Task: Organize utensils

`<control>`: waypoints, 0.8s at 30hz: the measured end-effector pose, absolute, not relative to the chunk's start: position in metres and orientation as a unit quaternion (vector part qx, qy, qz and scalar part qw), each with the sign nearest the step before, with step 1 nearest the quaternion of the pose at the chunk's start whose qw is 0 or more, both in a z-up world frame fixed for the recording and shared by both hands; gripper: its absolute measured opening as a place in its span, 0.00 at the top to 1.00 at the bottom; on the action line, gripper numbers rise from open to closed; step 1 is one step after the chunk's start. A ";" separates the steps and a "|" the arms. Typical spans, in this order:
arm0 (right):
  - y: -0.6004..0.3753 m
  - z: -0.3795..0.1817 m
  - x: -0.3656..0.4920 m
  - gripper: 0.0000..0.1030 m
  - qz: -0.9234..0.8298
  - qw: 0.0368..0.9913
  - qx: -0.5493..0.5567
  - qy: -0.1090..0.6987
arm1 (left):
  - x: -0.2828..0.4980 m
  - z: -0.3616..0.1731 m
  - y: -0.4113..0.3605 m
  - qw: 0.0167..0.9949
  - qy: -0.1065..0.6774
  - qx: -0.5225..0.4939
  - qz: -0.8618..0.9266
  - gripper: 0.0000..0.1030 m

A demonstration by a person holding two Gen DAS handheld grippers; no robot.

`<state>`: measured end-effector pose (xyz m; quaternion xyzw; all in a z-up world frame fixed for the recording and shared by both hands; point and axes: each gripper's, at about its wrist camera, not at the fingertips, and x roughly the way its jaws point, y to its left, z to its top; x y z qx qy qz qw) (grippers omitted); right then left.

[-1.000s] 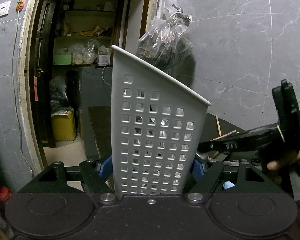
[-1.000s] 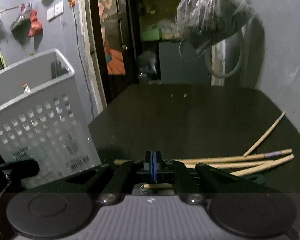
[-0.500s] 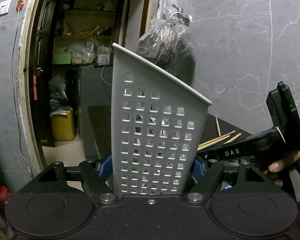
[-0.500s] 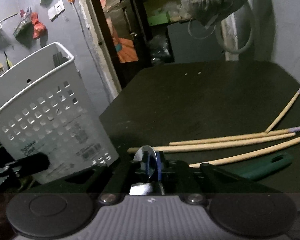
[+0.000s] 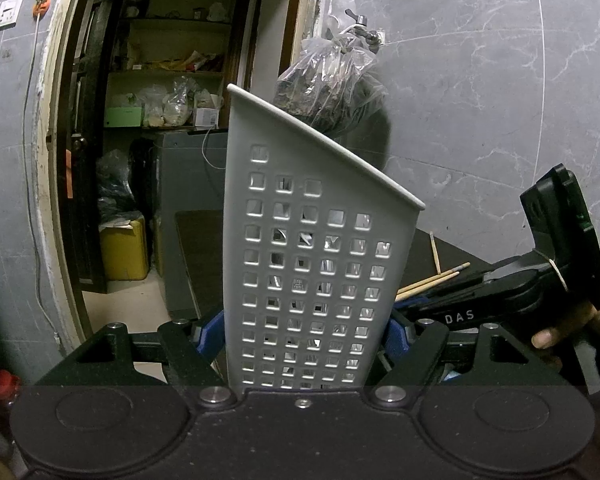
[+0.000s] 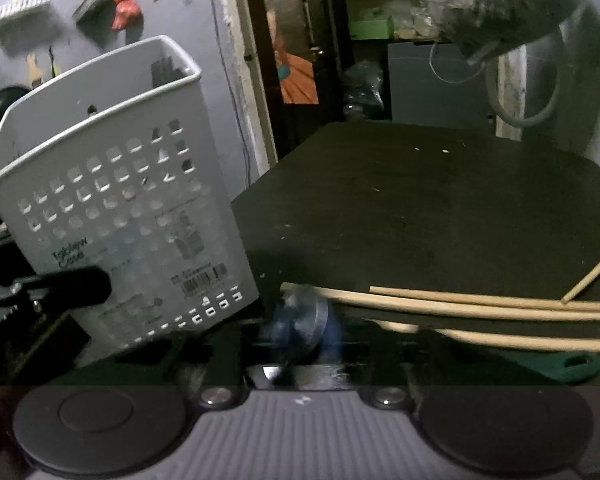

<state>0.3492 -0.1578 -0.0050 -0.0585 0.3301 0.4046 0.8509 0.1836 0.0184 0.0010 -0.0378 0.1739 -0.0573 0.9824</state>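
My left gripper (image 5: 306, 332) is shut on a white perforated utensil holder (image 5: 312, 264), its blue pads against the holder's two sides. The holder also shows at the left of the right wrist view (image 6: 124, 200), tilted, with dark utensils inside. My right gripper (image 6: 300, 328) is shut on a metal spoon (image 6: 300, 320), blurred, its bowl sticking up between the fingers. Several wooden chopsticks (image 6: 480, 304) and a green-handled utensil (image 6: 556, 364) lie on the dark table (image 6: 440, 208) to the right of it.
The right gripper's body and the hand on it show at the right of the left wrist view (image 5: 540, 292). A plastic bag (image 5: 332, 84) hangs from a tap on the grey wall. An open doorway with shelves (image 5: 172, 80) is behind.
My right gripper has lifted a spoon off the table and moved up and left toward the holder; the chopsticks have dropped lower and to the right in its view. The left gripper has kept still.
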 end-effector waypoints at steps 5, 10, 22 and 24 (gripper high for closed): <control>-0.150 0.001 0.336 0.97 0.395 0.859 -0.071 0.318 | 0.183 0.001 0.019 0.982 0.174 -0.038 -0.057 0.25; -0.146 0.007 0.320 0.98 0.368 0.877 -0.085 0.296 | 0.184 0.001 0.019 0.982 0.175 -0.039 -0.058 0.25; -0.182 0.035 0.290 0.98 0.233 0.966 -0.004 0.110 | 0.187 0.001 0.016 0.982 0.177 -0.038 -0.056 0.25; -0.181 0.035 0.284 0.98 0.216 0.973 -0.017 0.075 | 0.186 0.001 0.018 0.982 0.177 -0.039 -0.056 0.25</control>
